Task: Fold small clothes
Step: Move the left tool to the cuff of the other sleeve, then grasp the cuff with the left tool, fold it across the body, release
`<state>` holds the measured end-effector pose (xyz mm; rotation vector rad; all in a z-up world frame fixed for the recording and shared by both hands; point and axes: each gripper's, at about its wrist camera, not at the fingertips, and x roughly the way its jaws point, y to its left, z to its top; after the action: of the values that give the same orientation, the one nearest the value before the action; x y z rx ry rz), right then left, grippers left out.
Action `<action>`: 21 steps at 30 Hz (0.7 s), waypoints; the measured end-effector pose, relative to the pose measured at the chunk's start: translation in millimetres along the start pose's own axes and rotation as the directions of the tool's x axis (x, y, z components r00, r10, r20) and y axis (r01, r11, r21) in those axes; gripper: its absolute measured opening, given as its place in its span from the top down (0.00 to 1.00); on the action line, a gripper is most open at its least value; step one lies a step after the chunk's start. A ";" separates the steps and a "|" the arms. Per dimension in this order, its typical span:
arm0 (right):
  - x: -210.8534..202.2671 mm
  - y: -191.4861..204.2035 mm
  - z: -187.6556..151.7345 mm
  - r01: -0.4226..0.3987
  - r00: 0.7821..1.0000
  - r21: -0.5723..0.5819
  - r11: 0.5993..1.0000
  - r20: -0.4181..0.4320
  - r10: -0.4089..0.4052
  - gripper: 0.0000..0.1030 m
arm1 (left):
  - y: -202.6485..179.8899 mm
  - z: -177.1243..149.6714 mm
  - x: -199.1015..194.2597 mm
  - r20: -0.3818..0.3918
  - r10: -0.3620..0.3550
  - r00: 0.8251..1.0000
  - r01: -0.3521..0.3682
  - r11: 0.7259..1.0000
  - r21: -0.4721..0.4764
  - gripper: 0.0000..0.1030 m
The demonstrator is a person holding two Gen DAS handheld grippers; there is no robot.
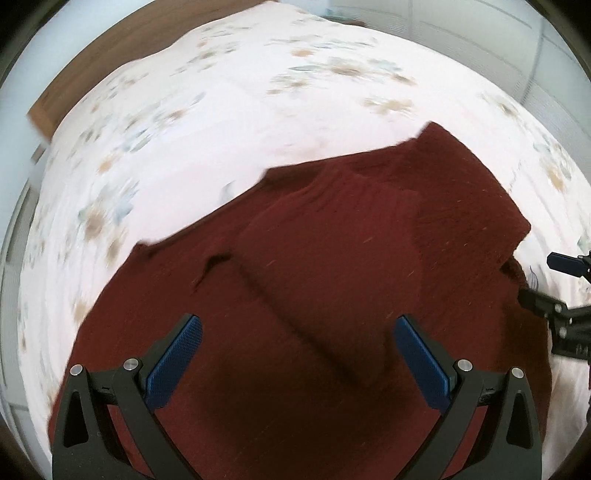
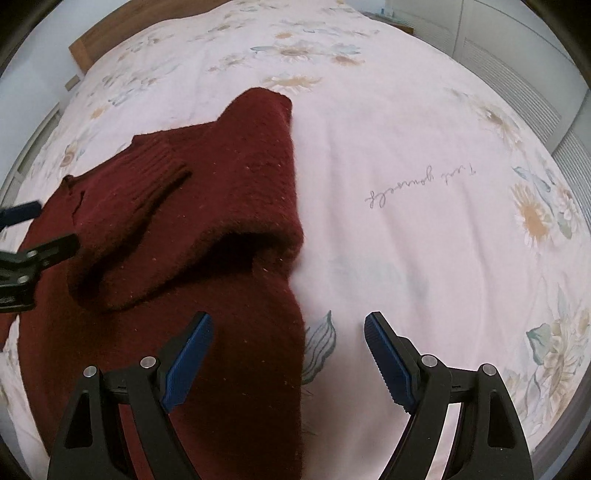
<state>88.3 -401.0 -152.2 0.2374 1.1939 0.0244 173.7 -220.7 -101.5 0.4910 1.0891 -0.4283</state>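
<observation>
A dark red knitted sweater (image 1: 332, 266) lies on a bed with a pale floral cover (image 1: 229, 110). One sleeve is folded over its body, with a ribbed cuff (image 2: 159, 173) on top. My left gripper (image 1: 297, 354) is open and empty, hovering over the sweater's middle. My right gripper (image 2: 288, 350) is open and empty above the sweater's right edge (image 2: 295, 332), one finger over the sweater and one over the cover. The right gripper shows at the right edge of the left wrist view (image 1: 550, 284). The left gripper shows at the left edge of the right wrist view (image 2: 33, 229).
The floral cover (image 2: 424, 184) carries handwritten script (image 2: 421, 184) to the right of the sweater. A wooden headboard (image 2: 110, 33) runs along the far side. White louvred doors (image 2: 517, 92) stand at the far right.
</observation>
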 end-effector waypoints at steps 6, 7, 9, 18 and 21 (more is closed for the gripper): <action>8.9 -4.3 -1.8 -0.006 1.000 0.014 1.000 -0.013 0.006 0.18 | -30.9 20.1 32.6 -0.064 0.003 0.998 0.002 0.997 0.077 0.01; 10.7 -4.2 -1.6 -0.006 1.000 0.017 1.000 -0.015 0.006 0.18 | -34.4 21.2 40.0 -0.080 0.009 0.997 -0.002 0.996 0.088 0.01; 12.8 -7.3 -2.4 -0.007 1.000 0.023 1.000 -0.019 0.007 0.18 | -38.6 23.1 52.3 -0.112 0.032 0.993 -0.020 0.994 0.104 0.01; 20.0 -12.2 -2.6 0.005 1.000 0.032 0.999 -0.031 -0.004 0.18 | -8.9 23.5 73.6 -0.167 0.015 0.986 -0.005 0.998 0.057 0.66; 19.1 -12.0 -3.7 0.005 0.999 0.031 1.000 -0.033 -0.004 0.18 | 12.8 24.6 64.3 -0.138 0.032 0.990 -0.029 0.999 0.025 0.86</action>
<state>90.7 -409.3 -173.4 0.2626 1.2282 0.0055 224.6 -230.1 -148.7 0.5634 1.2099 -0.3845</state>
